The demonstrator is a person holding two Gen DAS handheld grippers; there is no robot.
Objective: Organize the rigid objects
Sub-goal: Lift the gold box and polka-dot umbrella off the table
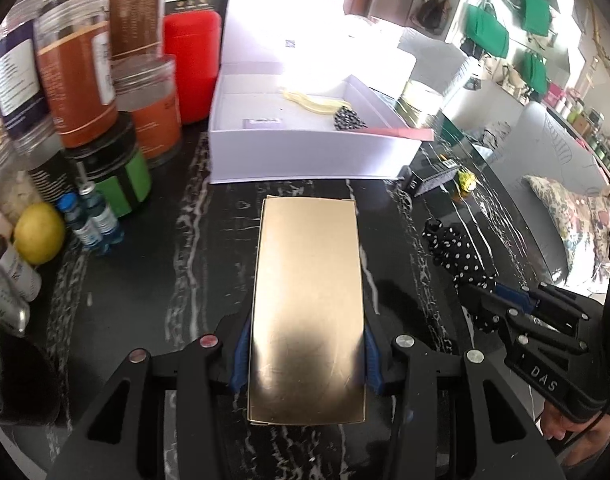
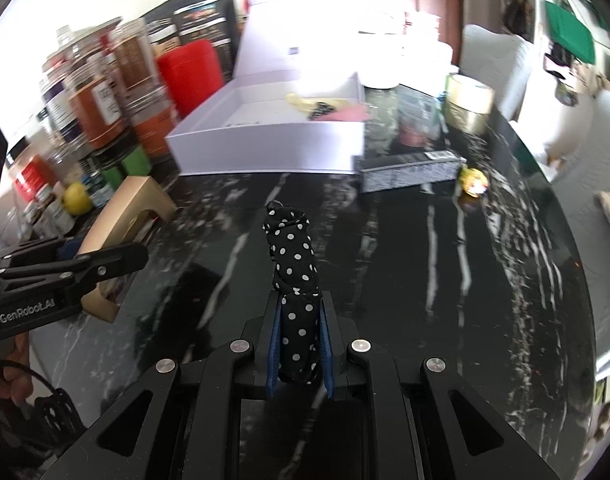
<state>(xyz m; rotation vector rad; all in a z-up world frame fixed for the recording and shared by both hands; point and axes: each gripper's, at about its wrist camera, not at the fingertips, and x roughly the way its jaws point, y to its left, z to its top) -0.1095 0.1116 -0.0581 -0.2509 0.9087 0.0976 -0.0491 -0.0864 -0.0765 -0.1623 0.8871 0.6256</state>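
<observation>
Grippers (image 1: 307, 354) (image 2: 299, 338) clamped on gold box (image 1: 307, 304) and dotted umbrella (image 2: 295, 280) over black veined marble countertop (image 2: 425, 260), shelves (image 1: 545, 80) beyond.

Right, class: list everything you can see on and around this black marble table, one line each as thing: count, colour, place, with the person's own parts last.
Gold box: one, gold, centre front, in left gripper.
Polka-dot umbrella: one, black with white dots, in right gripper.
White box: one, white, open, behind gold box.
Red canister: one, red, left of white box.
Jars: several, orange and brown, stacked far left.
Lemon: one, yellow, front left.
Small bottles: two, blue-capped, beside lemon.
Table: one, black marble.
Left gripper: black, shut.
Right gripper: black, shut.
</observation>
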